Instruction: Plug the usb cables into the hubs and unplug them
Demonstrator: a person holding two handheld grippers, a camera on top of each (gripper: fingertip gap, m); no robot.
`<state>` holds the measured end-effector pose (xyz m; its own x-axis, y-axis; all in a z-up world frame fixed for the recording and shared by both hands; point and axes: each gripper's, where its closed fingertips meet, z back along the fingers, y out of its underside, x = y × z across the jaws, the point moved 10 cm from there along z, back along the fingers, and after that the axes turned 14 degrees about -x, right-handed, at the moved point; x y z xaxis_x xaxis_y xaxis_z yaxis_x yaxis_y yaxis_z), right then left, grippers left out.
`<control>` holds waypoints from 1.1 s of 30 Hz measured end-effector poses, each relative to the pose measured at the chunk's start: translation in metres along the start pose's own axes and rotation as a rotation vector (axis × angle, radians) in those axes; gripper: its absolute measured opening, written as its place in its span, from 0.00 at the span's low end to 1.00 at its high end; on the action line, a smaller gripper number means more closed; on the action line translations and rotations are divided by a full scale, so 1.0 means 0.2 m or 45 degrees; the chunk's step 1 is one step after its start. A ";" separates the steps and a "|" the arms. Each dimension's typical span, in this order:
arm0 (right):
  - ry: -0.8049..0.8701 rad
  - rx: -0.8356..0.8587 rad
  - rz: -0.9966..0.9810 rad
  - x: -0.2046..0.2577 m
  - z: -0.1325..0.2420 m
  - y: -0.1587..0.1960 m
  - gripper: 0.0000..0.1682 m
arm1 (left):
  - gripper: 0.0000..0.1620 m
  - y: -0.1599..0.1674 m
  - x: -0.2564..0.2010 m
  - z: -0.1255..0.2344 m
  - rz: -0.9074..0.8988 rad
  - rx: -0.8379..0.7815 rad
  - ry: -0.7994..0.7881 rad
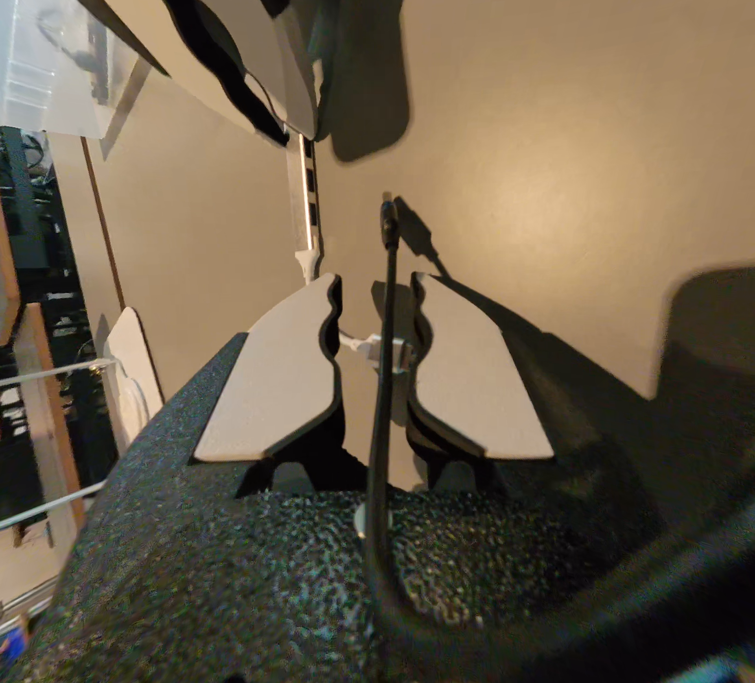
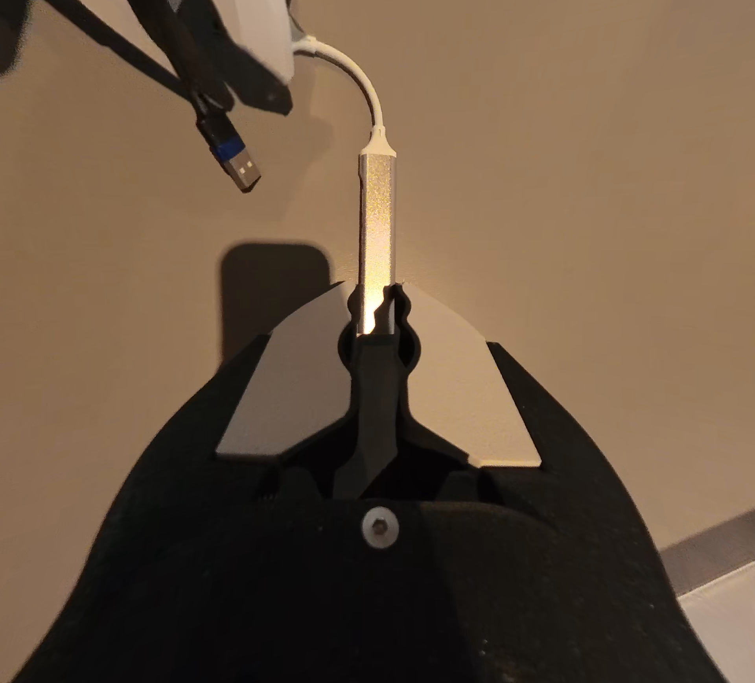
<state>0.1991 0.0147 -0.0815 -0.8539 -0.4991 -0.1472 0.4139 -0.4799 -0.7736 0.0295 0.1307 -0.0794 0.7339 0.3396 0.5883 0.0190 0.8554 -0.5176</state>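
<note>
Above the beige surface [image 2: 572, 132], the right claw [image 2: 375, 289] grips an unmarked silver hub [image 2: 376, 213]; the left claw [image 1: 376, 287] hangs released around a black USB cable [image 1: 388, 295].

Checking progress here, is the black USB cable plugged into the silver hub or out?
Out. The black USB cable shows its bare metal plug in the air, apart from the silver hub.

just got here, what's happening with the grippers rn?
Right gripper is shut on one end of the silver USB hub, held over the beige table. The hub's white pigtail curves toward the left gripper. The black USB cable runs between the left fingers, which look parted, its plug sticking out, close to the hub but not in a port.
</note>
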 end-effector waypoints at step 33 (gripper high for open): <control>-0.073 -0.122 -0.363 -0.07 0.03 -0.01 0.09 | 0.20 0.03 0.16 -0.15 0.025 0.182 -0.165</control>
<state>0.2116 0.0179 -0.0744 -0.9110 -0.3956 0.1169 0.1264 -0.5374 -0.8338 0.0735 0.1354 -0.0813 0.6394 0.3965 0.6588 -0.0981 0.8918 -0.4416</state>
